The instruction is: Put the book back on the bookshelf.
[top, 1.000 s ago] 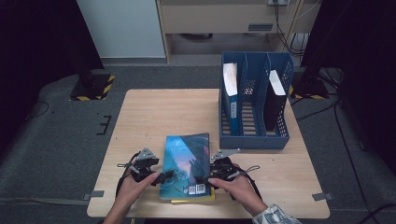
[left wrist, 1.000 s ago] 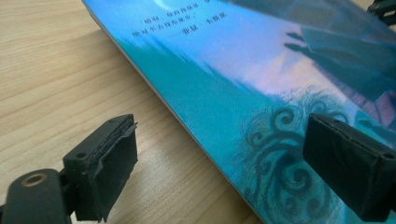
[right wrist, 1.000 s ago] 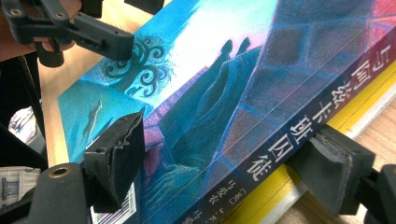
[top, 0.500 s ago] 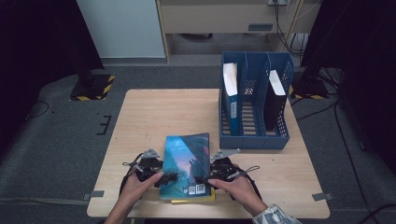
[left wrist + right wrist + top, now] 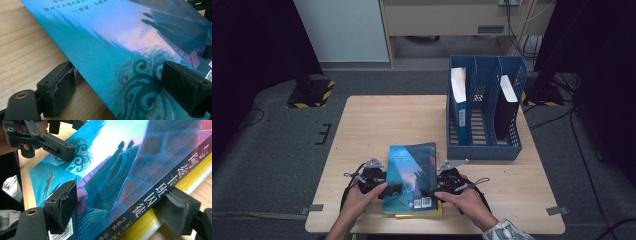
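Black grippers w/ cables; patterned right sleeve (image 5: 504,231).

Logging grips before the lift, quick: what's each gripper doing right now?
Left gripper: jaws astride the blue book's left edge, just been closing; firm grip cannot be told.
Right gripper: shut on the blue book's spine edge.
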`<action>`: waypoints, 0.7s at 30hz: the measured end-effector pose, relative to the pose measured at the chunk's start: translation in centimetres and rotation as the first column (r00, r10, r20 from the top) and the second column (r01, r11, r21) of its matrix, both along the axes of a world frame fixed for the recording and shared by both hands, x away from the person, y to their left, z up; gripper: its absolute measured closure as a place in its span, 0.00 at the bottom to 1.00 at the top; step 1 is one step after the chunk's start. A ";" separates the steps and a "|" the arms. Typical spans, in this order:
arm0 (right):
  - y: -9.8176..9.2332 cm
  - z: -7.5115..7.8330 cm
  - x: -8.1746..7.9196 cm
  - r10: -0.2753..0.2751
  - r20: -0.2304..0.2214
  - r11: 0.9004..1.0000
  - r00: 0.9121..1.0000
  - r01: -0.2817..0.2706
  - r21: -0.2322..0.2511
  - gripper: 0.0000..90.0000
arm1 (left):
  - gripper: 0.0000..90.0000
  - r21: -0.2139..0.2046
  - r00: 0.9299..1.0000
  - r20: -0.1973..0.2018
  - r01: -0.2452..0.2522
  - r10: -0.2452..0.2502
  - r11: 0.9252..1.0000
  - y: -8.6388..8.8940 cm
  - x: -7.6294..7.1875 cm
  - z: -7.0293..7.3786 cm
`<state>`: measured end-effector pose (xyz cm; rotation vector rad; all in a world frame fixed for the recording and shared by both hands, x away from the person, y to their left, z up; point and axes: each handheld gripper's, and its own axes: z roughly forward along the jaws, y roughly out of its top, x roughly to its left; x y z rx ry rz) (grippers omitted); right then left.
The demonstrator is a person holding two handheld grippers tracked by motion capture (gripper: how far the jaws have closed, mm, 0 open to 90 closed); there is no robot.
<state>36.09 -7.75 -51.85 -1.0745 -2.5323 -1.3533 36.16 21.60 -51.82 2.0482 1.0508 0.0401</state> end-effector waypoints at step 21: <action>2.2 1.9 1.2 0.071 -0.033 0.994 0.997 -0.073 -0.076 0.24 | 0.40 0.007 1.000 -0.002 0.014 -0.014 1.000 1.3 1.0 0.9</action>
